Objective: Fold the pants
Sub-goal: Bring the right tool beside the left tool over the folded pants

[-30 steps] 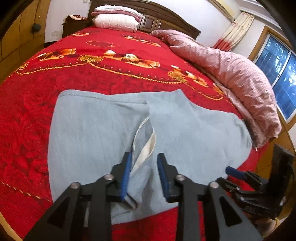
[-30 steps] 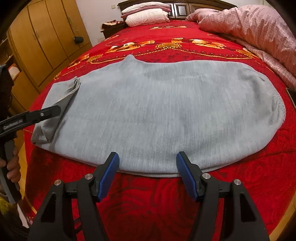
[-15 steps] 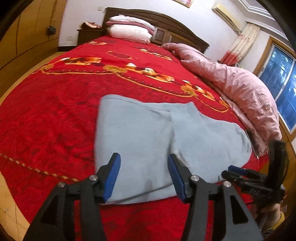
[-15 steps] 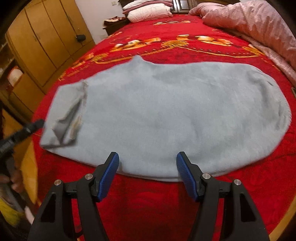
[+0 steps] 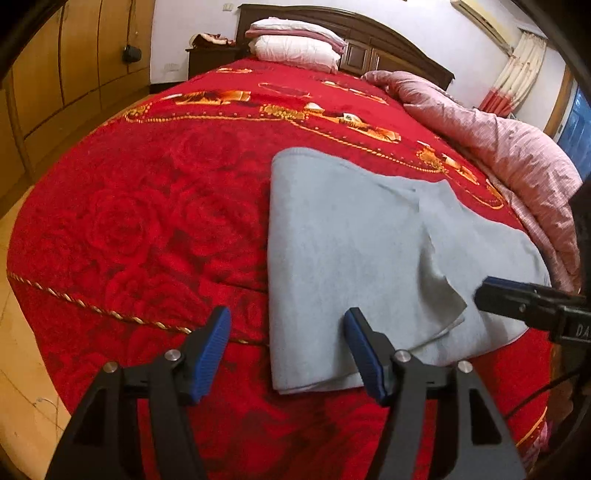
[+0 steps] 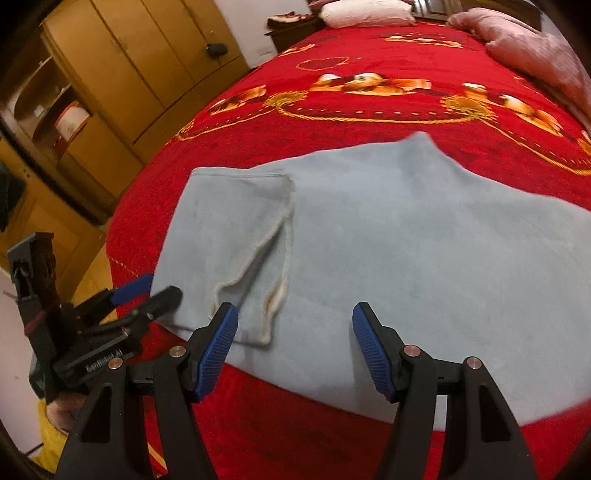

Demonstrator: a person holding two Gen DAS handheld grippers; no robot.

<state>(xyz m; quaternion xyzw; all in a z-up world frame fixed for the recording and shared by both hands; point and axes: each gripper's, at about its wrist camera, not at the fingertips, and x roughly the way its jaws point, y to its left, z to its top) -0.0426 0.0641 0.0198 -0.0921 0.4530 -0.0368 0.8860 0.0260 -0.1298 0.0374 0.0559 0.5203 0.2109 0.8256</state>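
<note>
The pale grey-blue fleece pants (image 5: 354,258) lie flat on the red rose-patterned bed cover (image 5: 155,206), near the foot edge of the bed, with one end folded over the rest. The right wrist view shows the folded-over panel from above: its seam and pale frayed edge run diagonally toward the near edge of the cloth. The left wrist view shows the same fold only as a raised flap with a loose corner.

The left claw (image 5: 288,354) is spread, its blue ribbed pads clear of the cloth; the left edge of the pants falls between them. The right claw (image 6: 293,347) is also spread, hovering over the near edge of the pants, holding nothing.

Only the left wrist view shows the white pillows (image 5: 295,48) at the dark wooden headboard (image 5: 369,33), the crumpled pink striped quilt (image 5: 498,147) along the far side, and the curtain (image 5: 521,70). Only the right wrist view shows the tan wooden wardrobe (image 6: 122,74) with its open shelves.
</note>
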